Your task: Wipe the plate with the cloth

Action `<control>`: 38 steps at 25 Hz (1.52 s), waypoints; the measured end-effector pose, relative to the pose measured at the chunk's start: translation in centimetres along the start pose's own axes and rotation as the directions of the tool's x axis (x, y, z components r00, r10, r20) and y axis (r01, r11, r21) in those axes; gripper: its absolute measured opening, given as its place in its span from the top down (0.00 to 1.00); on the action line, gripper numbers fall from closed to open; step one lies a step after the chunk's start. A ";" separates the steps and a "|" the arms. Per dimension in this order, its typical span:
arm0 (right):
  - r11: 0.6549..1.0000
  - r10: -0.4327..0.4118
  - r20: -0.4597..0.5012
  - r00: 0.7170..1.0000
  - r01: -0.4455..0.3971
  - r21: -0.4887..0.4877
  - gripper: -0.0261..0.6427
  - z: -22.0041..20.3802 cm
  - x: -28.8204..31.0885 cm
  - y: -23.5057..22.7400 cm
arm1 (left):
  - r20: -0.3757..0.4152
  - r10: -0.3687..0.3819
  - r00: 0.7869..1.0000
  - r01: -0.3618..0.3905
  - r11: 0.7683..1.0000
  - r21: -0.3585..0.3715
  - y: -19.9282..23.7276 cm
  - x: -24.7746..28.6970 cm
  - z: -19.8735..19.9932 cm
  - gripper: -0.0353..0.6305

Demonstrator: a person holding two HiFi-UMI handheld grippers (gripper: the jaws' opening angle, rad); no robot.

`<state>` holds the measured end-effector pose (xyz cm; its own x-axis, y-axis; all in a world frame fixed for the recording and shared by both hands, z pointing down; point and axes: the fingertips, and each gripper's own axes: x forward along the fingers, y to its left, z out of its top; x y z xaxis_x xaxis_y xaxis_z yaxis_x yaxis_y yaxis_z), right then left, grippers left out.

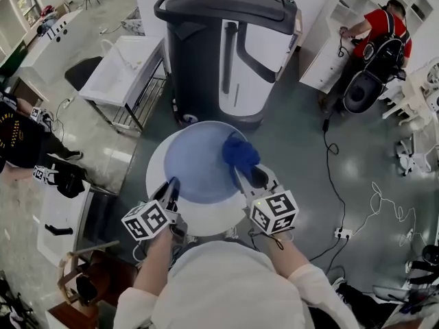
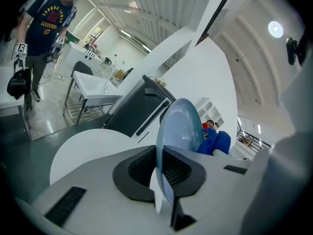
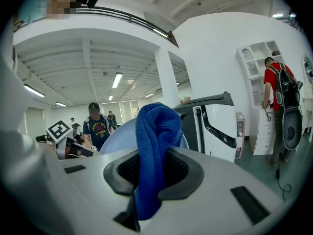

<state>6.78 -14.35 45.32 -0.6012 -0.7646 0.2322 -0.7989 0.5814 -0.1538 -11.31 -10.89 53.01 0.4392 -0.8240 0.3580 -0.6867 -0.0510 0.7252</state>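
A pale blue plate (image 1: 195, 163) is held up over a round white table (image 1: 206, 214). My left gripper (image 1: 173, 185) is shut on the plate's near left rim. In the left gripper view the plate (image 2: 178, 126) stands edge-on between the jaws. My right gripper (image 1: 241, 177) is shut on a bunched blue cloth (image 1: 240, 153), which rests against the plate's right side. Seen from the right gripper view, the cloth (image 3: 154, 151) rises out of the jaws and the plate (image 3: 117, 138) shows behind it.
A large dark grey and white machine (image 1: 226, 46) stands just beyond the table. A white wheeled cart (image 1: 127, 70) is at the left. A person in red (image 1: 381, 33) works at white shelves at the right. Cables (image 1: 343, 204) lie on the floor.
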 end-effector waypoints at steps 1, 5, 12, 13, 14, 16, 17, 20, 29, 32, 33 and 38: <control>1.000 -0.004 -0.005 1.000 0.004 -0.010 0.83 0.0 0.3 0.1 | -0.002 -0.006 1.000 0.006 1.000 0.003 -0.3 -0.1 -0.1 0.88; 0.998 -0.022 -0.054 0.998 0.019 -0.061 0.83 -0.4 1.8 0.3 | -0.011 -0.024 1.000 0.025 0.999 0.044 -1.6 -0.2 -0.6 0.88; 0.991 -0.001 -0.137 0.991 -0.017 -0.130 0.83 -1.6 4.3 2.7 | -0.016 -0.019 1.000 0.021 0.987 0.157 -3.0 -0.1 -0.7 0.88; 0.990 0.017 -0.147 0.989 -0.037 -0.137 0.83 -1.8 4.6 3.4 | -0.013 -0.016 1.000 0.018 0.987 0.162 -3.1 -0.1 -0.6 0.88; 0.988 0.036 -0.161 0.986 -0.059 -0.143 0.83 -2.1 4.9 4.1 | -0.009 -0.013 1.000 0.014 0.986 0.165 -3.0 0.0 -0.4 0.88; 0.983 0.071 -0.196 0.978 -0.102 -0.154 0.83 -2.8 5.2 5.3 | 0.004 -0.003 1.000 0.002 0.986 0.166 -2.9 0.0 0.0 0.88; 0.979 0.086 -0.216 0.973 -0.122 -0.161 0.83 -3.3 5.2 5.8 | 0.013 0.002 1.000 -0.004 0.986 0.167 -2.8 0.0 0.3 0.88; 0.972 0.114 -0.272 0.956 -0.164 -0.170 0.83 -4.8 4.9 6.6 | 0.041 0.010 0.999 -0.017 0.987 0.160 -2.5 -0.2 1.2 0.88; 0.990 -0.030 -0.327 0.944 -0.017 -0.140 0.83 -6.7 3.0 1.0 | 0.041 0.006 0.999 -0.012 0.990 0.142 -1.6 -0.5 1.3 0.88; 0.989 -0.093 -0.298 0.950 0.054 -0.137 0.83 -5.2 2.9 -1.5 | 0.003 -0.002 1.000 0.002 0.985 0.174 -2.0 -0.4 0.1 0.88; 0.988 -0.110 -0.288 0.951 0.072 -0.140 0.83 -4.6 3.0 -2.1 | -0.012 -0.002 1.000 0.005 0.981 0.193 -2.1 -0.4 -0.3 0.88; 0.985 -0.097 -0.240 0.966 0.058 -0.165 0.83 -1.5 4.4 -1.6 | -0.072 -0.004 0.997 0.022 0.968 0.249 -3.0 0.2 -2.2 0.88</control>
<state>5.41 -18.22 48.04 -0.4987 -0.7283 0.4700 -0.8187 0.5739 0.0206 -7.85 -9.67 52.20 0.4828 -0.7807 0.3968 -0.7995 -0.2079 0.5636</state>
